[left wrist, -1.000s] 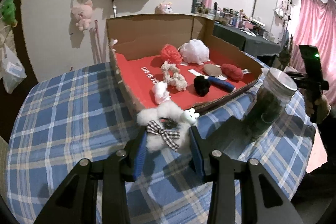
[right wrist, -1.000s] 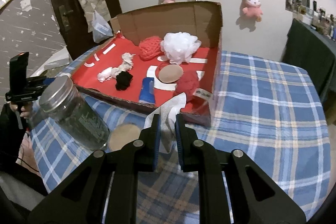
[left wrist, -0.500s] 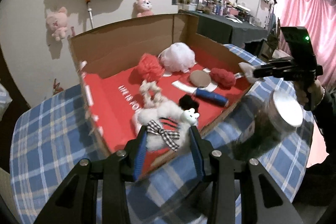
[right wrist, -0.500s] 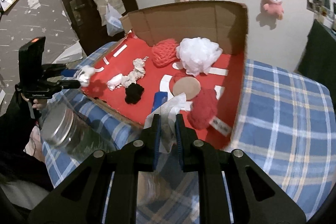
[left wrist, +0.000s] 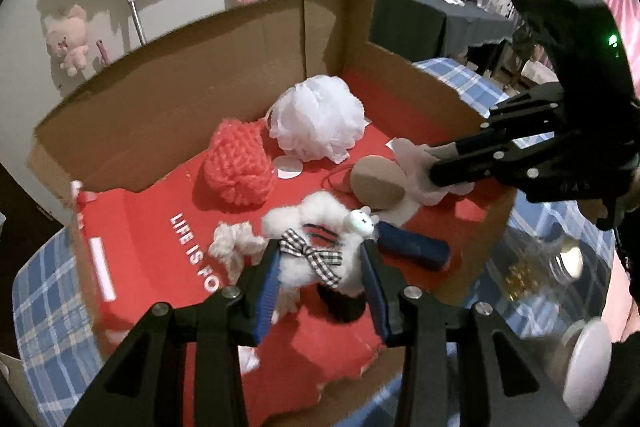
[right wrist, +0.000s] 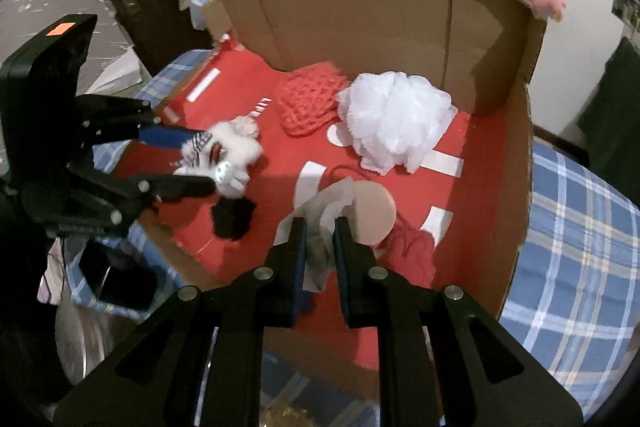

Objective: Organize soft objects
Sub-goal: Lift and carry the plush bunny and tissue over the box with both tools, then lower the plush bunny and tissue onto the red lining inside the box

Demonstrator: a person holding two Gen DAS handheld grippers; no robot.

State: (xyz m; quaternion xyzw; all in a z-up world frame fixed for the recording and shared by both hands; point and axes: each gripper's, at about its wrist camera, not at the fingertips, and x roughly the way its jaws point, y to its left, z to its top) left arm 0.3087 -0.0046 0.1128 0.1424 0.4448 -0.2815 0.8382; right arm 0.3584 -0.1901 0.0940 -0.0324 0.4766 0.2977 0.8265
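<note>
Since a second ago I have carried both claws off the blue plaid desk (right wrist: 580, 227) and out over the open cardboard box with the red lining (right wrist: 500, 39); the glass jar that stood in front of the box then now sits low at the edge of my views, blurred.

My left claw (left wrist: 322, 269) is clamped on the fluffy white hair scrunchie with the black-and-white checked bow and small bunny charm (left wrist: 316, 251), holding it in the air above the near middle of the red floor, over the cream knotted rope (left wrist: 232, 247) and a small black fuzzy piece (right wrist: 234, 217). My right claw (right wrist: 320, 247) is pinched tight on a crumpled white tissue-like cloth (right wrist: 326, 203), which hangs over the round tan pad (right wrist: 372, 213) near the box's right side.

Already lying in the box, as far as I can see: the white mesh bath pouf (right wrist: 394, 117) and the coral-red crocheted piece (right wrist: 310, 99) toward the back wall, a dark red yarn ball (right wrist: 412, 255) near the front, and a dark blue cylindrical roll (left wrist: 412, 249).

I judge the sorting well advanced. Both pieces I hold are over the box but not yet let go, so what remains is to lower and release each one. Whether any soft things are left outside the box I cannot tell from here.
</note>
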